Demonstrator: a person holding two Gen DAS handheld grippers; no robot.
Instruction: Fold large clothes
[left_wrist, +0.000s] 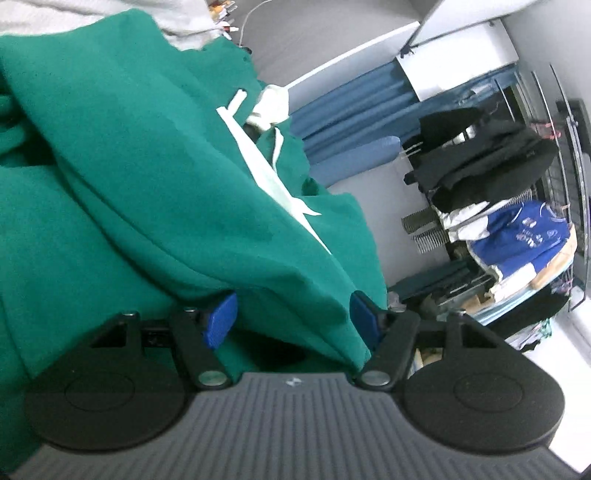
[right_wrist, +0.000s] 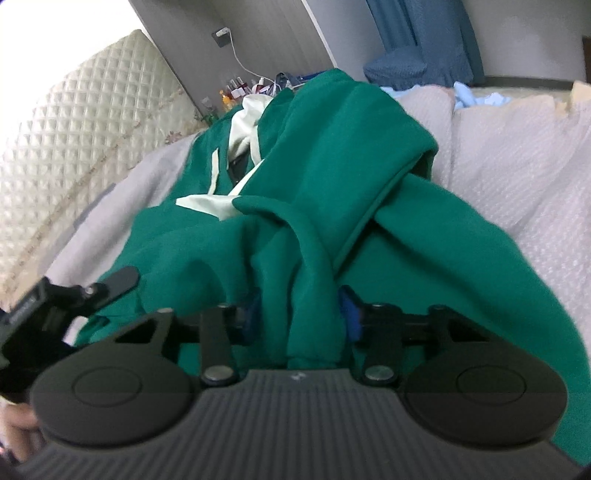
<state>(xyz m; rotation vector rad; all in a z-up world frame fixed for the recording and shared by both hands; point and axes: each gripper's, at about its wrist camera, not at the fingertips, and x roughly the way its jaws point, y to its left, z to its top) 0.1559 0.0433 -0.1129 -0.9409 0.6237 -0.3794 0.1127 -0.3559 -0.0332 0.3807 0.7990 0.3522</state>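
Left wrist view: the left gripper (left_wrist: 293, 317) has its 2 blue pads (left_wrist: 221, 318) spread apart, with a fold of the green hoodie (left_wrist: 147, 177) draped between them; the pads stand clear of the cloth on the left, and on the right the fabric runs past the pad. I cannot tell whether they pinch it. The hoodie fills the left and middle of the view, its white drawstring (left_wrist: 275, 146) lying far from the gripper. To the right stand a blue curtain (left_wrist: 343, 110) and a rack of dark clothes (left_wrist: 480, 158).

Right wrist view: the right gripper (right_wrist: 301, 314) is clamped on a bunched ridge of the green hoodie (right_wrist: 332, 192), which lies on a pale bed cover (right_wrist: 517, 155). A quilted headboard (right_wrist: 74, 129) stands far left.
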